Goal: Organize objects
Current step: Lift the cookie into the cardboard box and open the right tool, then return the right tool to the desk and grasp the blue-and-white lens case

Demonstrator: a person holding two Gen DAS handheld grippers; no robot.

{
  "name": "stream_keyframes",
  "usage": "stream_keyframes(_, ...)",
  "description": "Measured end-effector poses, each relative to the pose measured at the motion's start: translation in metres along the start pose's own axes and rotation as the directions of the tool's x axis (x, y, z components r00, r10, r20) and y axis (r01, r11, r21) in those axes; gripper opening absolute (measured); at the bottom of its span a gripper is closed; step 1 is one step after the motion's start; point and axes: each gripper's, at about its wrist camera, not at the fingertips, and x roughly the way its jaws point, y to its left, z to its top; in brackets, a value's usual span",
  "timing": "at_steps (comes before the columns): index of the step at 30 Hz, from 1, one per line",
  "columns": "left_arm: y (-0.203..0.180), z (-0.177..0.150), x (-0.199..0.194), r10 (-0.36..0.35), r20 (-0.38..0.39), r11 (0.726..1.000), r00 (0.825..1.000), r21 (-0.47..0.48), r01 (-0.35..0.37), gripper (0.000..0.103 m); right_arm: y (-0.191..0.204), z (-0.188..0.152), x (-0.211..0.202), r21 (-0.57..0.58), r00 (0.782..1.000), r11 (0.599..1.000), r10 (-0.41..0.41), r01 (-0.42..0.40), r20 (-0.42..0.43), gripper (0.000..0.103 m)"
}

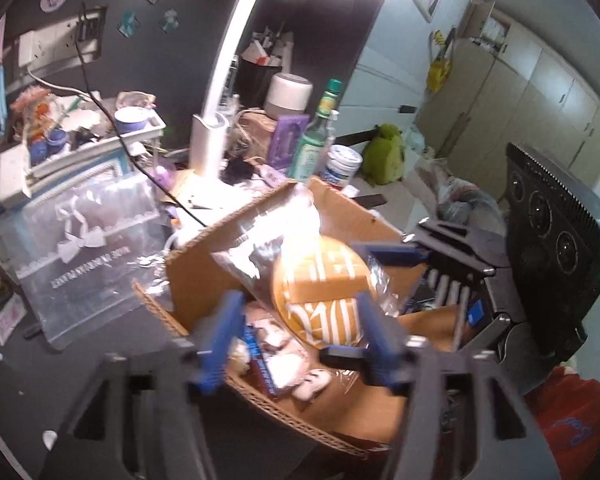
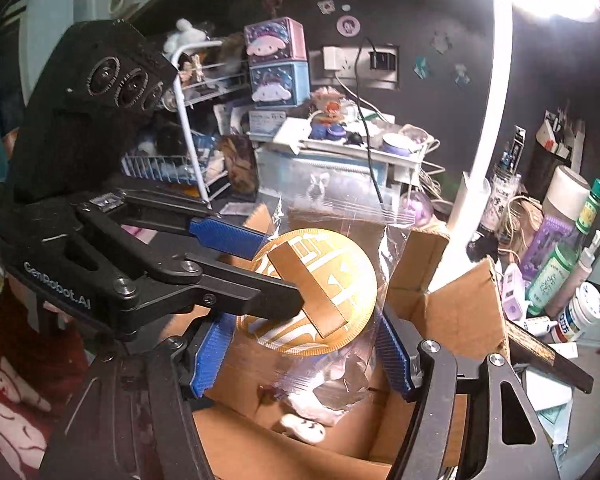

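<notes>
A gold round disc in a clear plastic bag (image 1: 320,280) (image 2: 324,292) hangs over an open cardboard box (image 1: 196,264) (image 2: 460,312). My left gripper (image 1: 296,336) is shut on the bag's edge; in the right wrist view it reaches in from the left (image 2: 276,272), its fingers pinching the disc. My right gripper (image 2: 306,354) is open, its blue pads either side of the bag below the disc; in the left wrist view it shows at the right (image 1: 400,256). Small white figures (image 1: 312,384) (image 2: 304,432) lie in the box.
A clear storage box (image 1: 88,248) stands left of the cardboard box. A white lamp arm (image 1: 216,120) (image 2: 488,128), bottles (image 1: 316,136) (image 2: 556,268) and a jar (image 1: 342,164) crowd behind. A white wire shelf (image 2: 188,128) stands at the back left.
</notes>
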Motion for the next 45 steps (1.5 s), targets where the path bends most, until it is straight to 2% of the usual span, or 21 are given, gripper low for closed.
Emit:
stream_keyframes(1, 0.0, 0.0, -0.003, 0.02, 0.016, 1.0, 1.0, 0.006, -0.02, 0.079, -0.001, -0.001, 0.001, -0.002, 1.0, 1.0, -0.028, 0.028, -0.004, 0.075)
stream_keyframes(3, 0.003, 0.0, -0.009, 0.024, 0.035, 1.0, 0.999, 0.007, -0.024, 0.081, -0.003, -0.001, 0.0, -0.004, 0.999, 0.999, -0.055, 0.055, 0.001, 0.081)
stream_keyframes(6, 0.01, -0.001, -0.021, 0.019, 0.061, 1.0, 0.998, -0.013, -0.018, 0.083, -0.007, -0.002, -0.003, 0.008, 0.999, 0.999, -0.047, 0.047, 0.004, 0.081)
stream_keyframes(12, 0.027, -0.009, -0.047, 0.065, 0.105, 0.997, 0.992, -0.045, -0.06, 0.084, -0.001, 0.004, -0.001, 0.001, 0.998, 0.998, -0.064, 0.064, -0.004, 0.081)
stream_keyframes(17, 0.045, -0.027, -0.082, 0.11, 0.164, 0.992, 0.98, -0.083, -0.097, 0.085, 0.016, 0.013, 0.001, -0.009, 0.998, 0.998, -0.067, 0.067, 0.0, 0.081)
stream_keyframes(23, 0.081, -0.063, -0.135, 0.24, 0.226, 0.966, 0.944, -0.152, -0.21, 0.089, 0.067, 0.032, 0.006, -0.046, 0.998, 0.999, 0.026, -0.024, 0.05, 0.081)
stream_keyframes(26, 0.104, -0.09, -0.158, 0.326, 0.232, 0.938, 0.916, -0.199, -0.283, 0.089, 0.104, 0.04, 0.017, -0.072, 0.992, 0.992, 0.112, -0.108, 0.058, 0.081)
stream_keyframes(32, 0.145, -0.14, -0.173, 0.389, 0.2, 0.904, 0.899, -0.269, -0.332, 0.089, 0.174, 0.038, 0.073, -0.106, 0.965, 0.959, 0.264, -0.263, -0.006, 0.081)
stream_keyframes(36, 0.17, -0.172, -0.166, 0.433, 0.148, 0.878, 0.889, -0.292, -0.38, 0.089, 0.201, 0.027, 0.13, -0.095, 0.955, 0.952, 0.282, -0.29, -0.088, 0.081)
stream_keyframes(38, 0.18, -0.186, -0.159, 0.437, 0.118, 0.872, 0.892, -0.297, -0.388, 0.089, 0.21, 0.019, 0.16, -0.088, 0.956, 0.956, 0.267, -0.278, -0.121, 0.081)
stream_keyframes(42, 0.197, -0.208, -0.147, 0.411, 0.08, 0.874, 0.908, -0.32, -0.367, 0.089, 0.217, 0.006, 0.211, -0.066, 0.952, 0.963, 0.248, -0.263, -0.179, 0.081)
stream_keyframes(45, 0.207, -0.219, -0.143, 0.391, 0.066, 0.876, 0.918, -0.334, -0.349, 0.089, 0.22, 0.002, 0.233, -0.089, 0.958, 0.969, 0.212, -0.232, -0.194, 0.08)
